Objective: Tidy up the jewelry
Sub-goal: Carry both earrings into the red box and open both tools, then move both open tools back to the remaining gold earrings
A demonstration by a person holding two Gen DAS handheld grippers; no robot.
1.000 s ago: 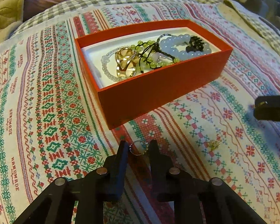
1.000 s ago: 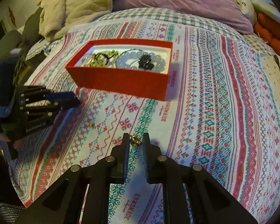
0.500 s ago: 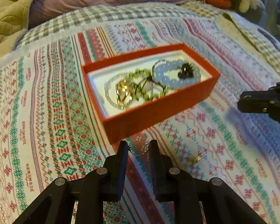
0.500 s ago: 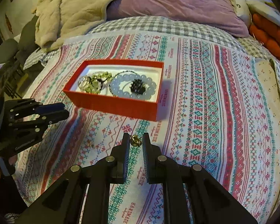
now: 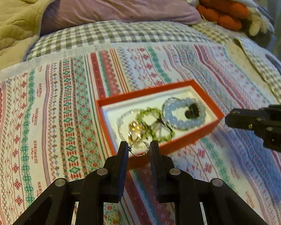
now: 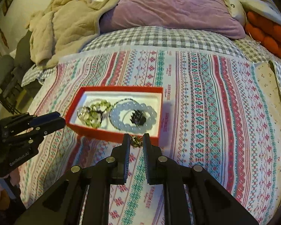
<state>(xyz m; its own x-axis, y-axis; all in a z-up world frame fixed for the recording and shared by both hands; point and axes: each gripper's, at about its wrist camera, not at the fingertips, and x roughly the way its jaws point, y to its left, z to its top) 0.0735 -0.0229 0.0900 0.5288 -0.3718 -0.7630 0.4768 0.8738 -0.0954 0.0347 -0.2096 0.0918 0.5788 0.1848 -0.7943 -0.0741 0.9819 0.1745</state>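
An open red box (image 5: pixel 179 144) (image 6: pixel 110 133) with a white lining lies on the patterned bedspread. Inside it are a pale blue bead bracelet (image 5: pixel 183 123) (image 6: pixel 133 116), a green bead bracelet (image 5: pixel 149 116) (image 6: pixel 95 110), a gold bangle (image 5: pixel 135 131) and a dark charm (image 6: pixel 138 119). My left gripper (image 5: pixel 139 148) is shut on a thin silver ring (image 5: pixel 139 148), held above the box's near corner. Over the box's front wall, my right gripper (image 6: pixel 137 140) is shut on a small gold trinket (image 6: pixel 136 141).
A purple pillow (image 5: pixel 112 3) (image 6: pixel 170 7), a beige quilted blanket (image 6: pixel 65 26) and orange cushions (image 5: pixel 223 11) lie at the head of the bed. The grey check sheet (image 6: pixel 159 39) borders the spread. A dark chair (image 6: pixel 7 82) stands off the bed's left side.
Both grippers have risen from the bedspread with their pieces and now hang by the box's near edge. The box looks smaller and farther below. The small piece on the spread has left the left view.
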